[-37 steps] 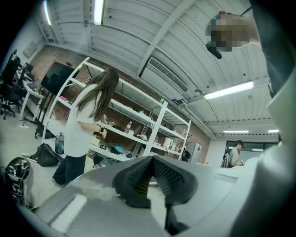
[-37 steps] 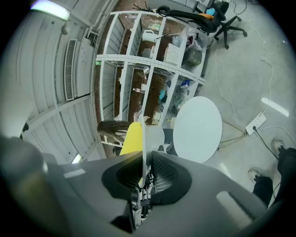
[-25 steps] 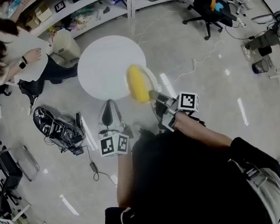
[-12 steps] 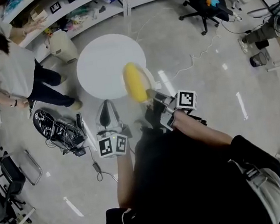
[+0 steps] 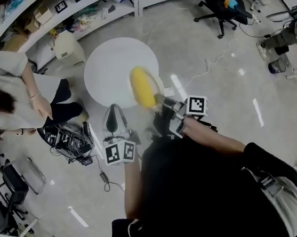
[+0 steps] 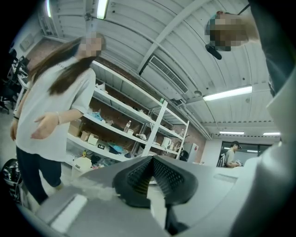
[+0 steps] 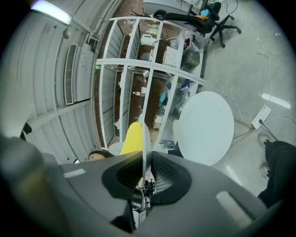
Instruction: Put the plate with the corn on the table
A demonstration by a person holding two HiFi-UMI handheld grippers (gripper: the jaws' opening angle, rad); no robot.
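Plate [image 5: 158,79] bearing a yellow corn [image 5: 143,87] is held just above the centre of the head view, over the lower-right edge of the round white table [image 5: 112,66], its rim clamped in the right gripper [image 5: 163,101]. The left gripper [image 5: 114,117], jaws pressed together on nothing, hangs below the table. A person [image 5: 6,100] bends at left.

1. right gripper [image 5: 161,100] clamps the rim of the plate [image 5: 159,83], with yellow corn [image 5: 143,86] lying on it.
2. plate and corn show over the near-right edge of the round white table [image 5: 112,66].
3. left gripper [image 5: 114,114], jaws together and empty, points at the table's near edge.
4. another person [image 5: 5,90] bends at far left.
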